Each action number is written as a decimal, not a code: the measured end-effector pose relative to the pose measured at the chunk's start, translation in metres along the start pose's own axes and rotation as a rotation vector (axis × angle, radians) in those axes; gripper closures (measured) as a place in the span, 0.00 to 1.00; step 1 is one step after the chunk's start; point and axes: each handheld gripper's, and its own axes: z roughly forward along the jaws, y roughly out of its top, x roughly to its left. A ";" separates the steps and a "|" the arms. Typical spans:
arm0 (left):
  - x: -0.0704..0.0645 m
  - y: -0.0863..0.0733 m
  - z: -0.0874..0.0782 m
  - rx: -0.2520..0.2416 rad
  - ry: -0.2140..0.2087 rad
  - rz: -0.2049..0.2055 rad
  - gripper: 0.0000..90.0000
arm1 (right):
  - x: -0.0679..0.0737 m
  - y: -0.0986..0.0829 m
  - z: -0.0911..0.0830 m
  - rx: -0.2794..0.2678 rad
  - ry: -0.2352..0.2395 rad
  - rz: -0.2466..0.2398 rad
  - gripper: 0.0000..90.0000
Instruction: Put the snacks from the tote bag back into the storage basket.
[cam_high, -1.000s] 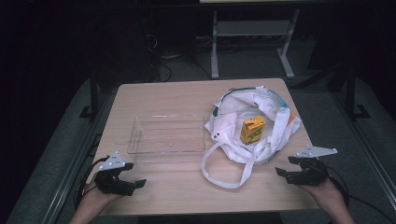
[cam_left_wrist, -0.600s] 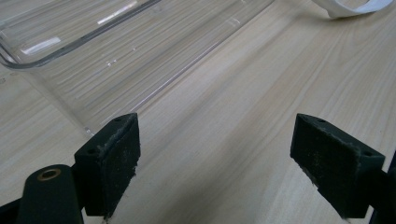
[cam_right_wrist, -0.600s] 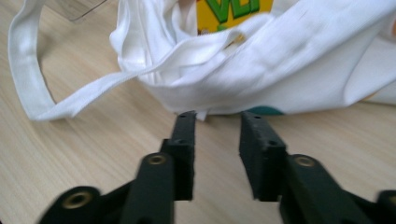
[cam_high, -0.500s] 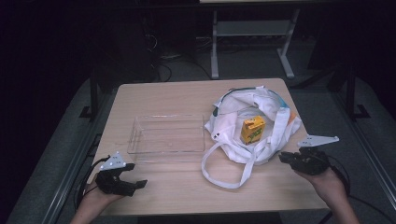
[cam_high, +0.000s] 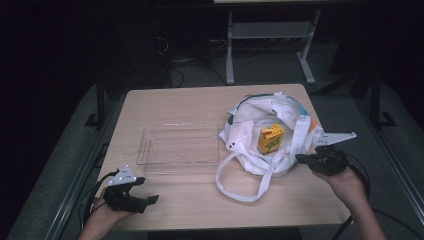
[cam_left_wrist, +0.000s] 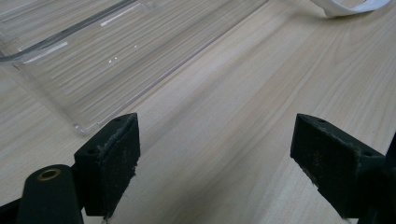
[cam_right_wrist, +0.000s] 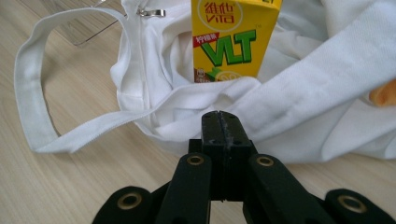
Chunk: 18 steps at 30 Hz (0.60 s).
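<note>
A white tote bag (cam_high: 250, 131) lies open on the right half of the wooden table (cam_high: 175, 102), with a yellow VLT drink carton (cam_high: 270, 138) standing in its mouth. My right gripper (cam_high: 300, 159) is at the bag's right edge, jaws shut with nothing between them. In the right gripper view its tips (cam_right_wrist: 219, 116) sit just short of the bag's white fabric (cam_right_wrist: 299, 93), below the carton (cam_right_wrist: 229, 37). My left gripper (cam_high: 146, 201) rests at the table's front left, jaws wide open (cam_left_wrist: 215, 140) over bare wood.
A clear plastic tray (cam_high: 180, 147) lies at the table's middle left; its near corner (cam_left_wrist: 84, 70) is just beyond my left jaws. The bag's strap (cam_high: 240, 187) loops toward the front edge. Something orange (cam_right_wrist: 384, 92) peeks from the bag's right fold.
My right gripper has moved forward and left, from the table's front right corner up to the bag's edge. The left gripper has stayed put.
</note>
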 end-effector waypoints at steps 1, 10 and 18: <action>0.000 0.000 -0.001 0.002 0.003 0.003 0.17 | -0.002 0.004 0.002 0.000 0.011 -0.006 0.99; 0.002 0.001 -0.004 -0.007 0.009 0.006 0.17 | -0.008 0.019 0.009 0.019 0.023 -0.009 0.99; 0.001 0.001 -0.002 -0.001 0.000 0.018 0.17 | -0.017 0.038 0.018 0.025 0.027 -0.011 0.99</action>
